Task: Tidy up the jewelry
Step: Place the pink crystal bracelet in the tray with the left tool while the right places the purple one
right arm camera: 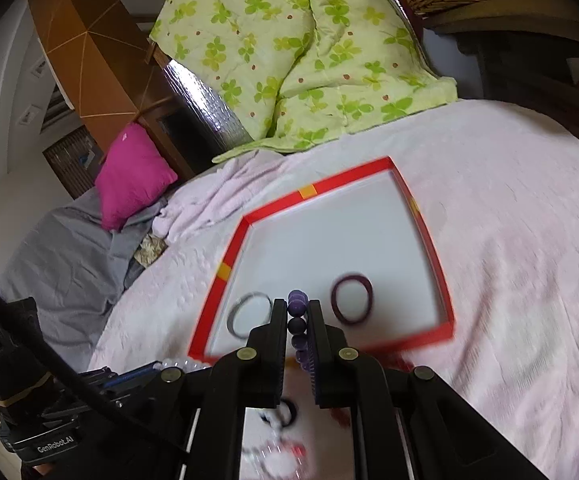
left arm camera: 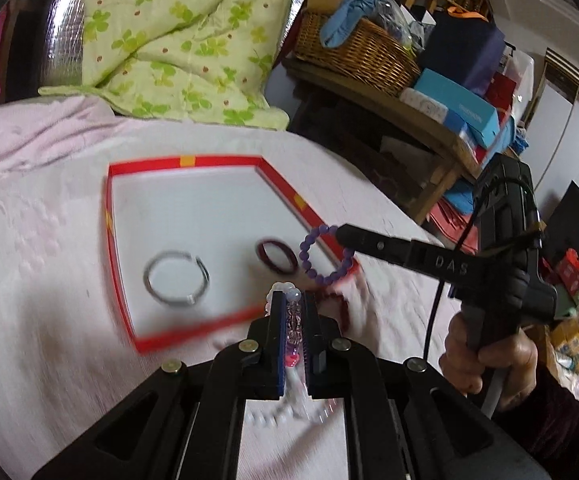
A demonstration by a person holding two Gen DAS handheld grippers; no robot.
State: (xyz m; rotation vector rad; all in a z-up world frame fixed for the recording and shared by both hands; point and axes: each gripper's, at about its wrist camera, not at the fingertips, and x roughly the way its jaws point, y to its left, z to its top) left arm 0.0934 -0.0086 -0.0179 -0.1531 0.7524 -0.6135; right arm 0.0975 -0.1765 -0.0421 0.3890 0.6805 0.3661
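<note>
A red-rimmed shallow box (left arm camera: 185,160) (right arm camera: 349,174) with a white floor lies on the pink bedspread. Inside it lie a silver bangle (left arm camera: 177,278) (right arm camera: 249,312) and a dark maroon bangle (left arm camera: 277,256) (right arm camera: 351,298). My left gripper (left arm camera: 293,300) is shut on a clear and pink beaded bracelet (left arm camera: 293,320), held above the box's near rim. My right gripper (right arm camera: 297,306) (left arm camera: 343,236) is shut on a purple beaded bracelet (right arm camera: 298,326) (left arm camera: 325,256), which hangs over the box's right rim. A dark red bracelet (left arm camera: 339,300) lies on the bedspread just outside the box.
A green floral quilt (left arm camera: 177,32) (right arm camera: 309,52) is piled behind the box. A magenta pillow (right arm camera: 133,176) lies at the left. A wicker basket (left arm camera: 357,52) and stacked boxes (left arm camera: 465,116) stand on a wooden bench at the right.
</note>
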